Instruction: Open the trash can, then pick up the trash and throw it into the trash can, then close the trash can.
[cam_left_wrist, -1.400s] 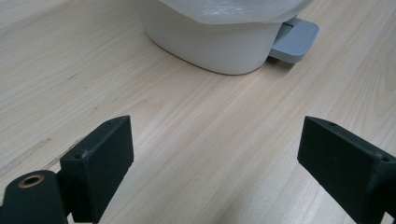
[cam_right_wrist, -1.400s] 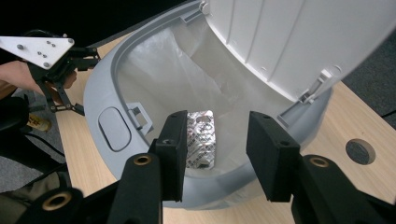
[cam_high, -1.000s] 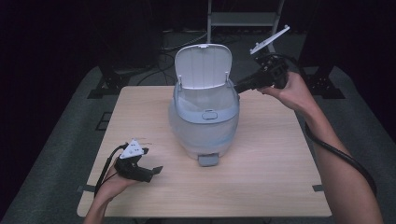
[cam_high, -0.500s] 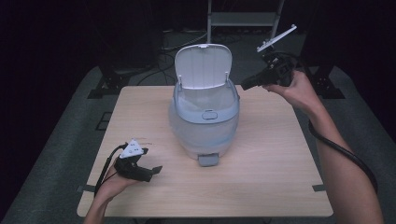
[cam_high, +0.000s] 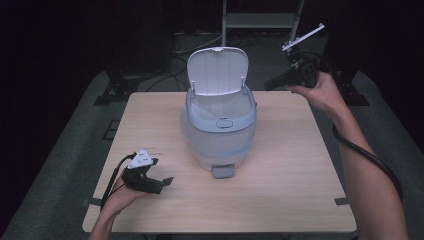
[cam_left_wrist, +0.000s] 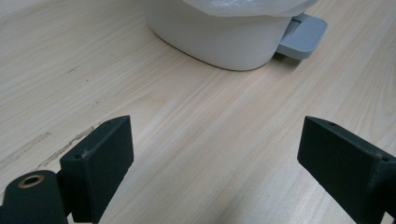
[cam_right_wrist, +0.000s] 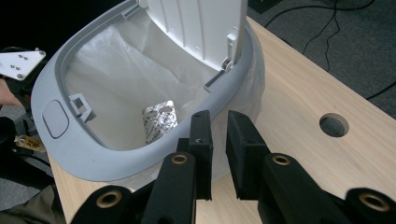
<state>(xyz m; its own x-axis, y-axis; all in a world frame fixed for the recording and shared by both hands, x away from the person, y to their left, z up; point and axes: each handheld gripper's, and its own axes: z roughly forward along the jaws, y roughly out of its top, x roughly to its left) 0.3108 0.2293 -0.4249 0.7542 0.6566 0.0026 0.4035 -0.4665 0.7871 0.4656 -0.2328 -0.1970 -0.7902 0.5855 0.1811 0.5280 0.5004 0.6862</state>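
Observation:
A white pedal bin (cam_high: 218, 125) stands mid-table with its lid (cam_high: 217, 70) raised and a clear liner (cam_right_wrist: 116, 88) inside. A crumpled silver packet (cam_right_wrist: 159, 120) lies at the bottom of the bin. My right gripper (cam_high: 268, 85) hovers in the air beside the bin's back right, above the rim. Its jaws (cam_right_wrist: 218, 135) are nearly together with nothing between them. My left gripper (cam_high: 162, 172) rests low near the table's front left, open and empty, jaws (cam_left_wrist: 212, 154) pointing toward the bin's base (cam_left_wrist: 219, 37) and grey pedal (cam_left_wrist: 301, 35).
The wooden table (cam_high: 300, 165) has bare surface all around the bin. A round cable hole (cam_right_wrist: 334, 125) sits in the tabletop behind the bin. A metal rack (cam_high: 260, 20) and cables lie on the dark floor beyond the far edge.
My right gripper has drifted up and to the right, away from the bin's rim. The left gripper and the bin have stayed put.

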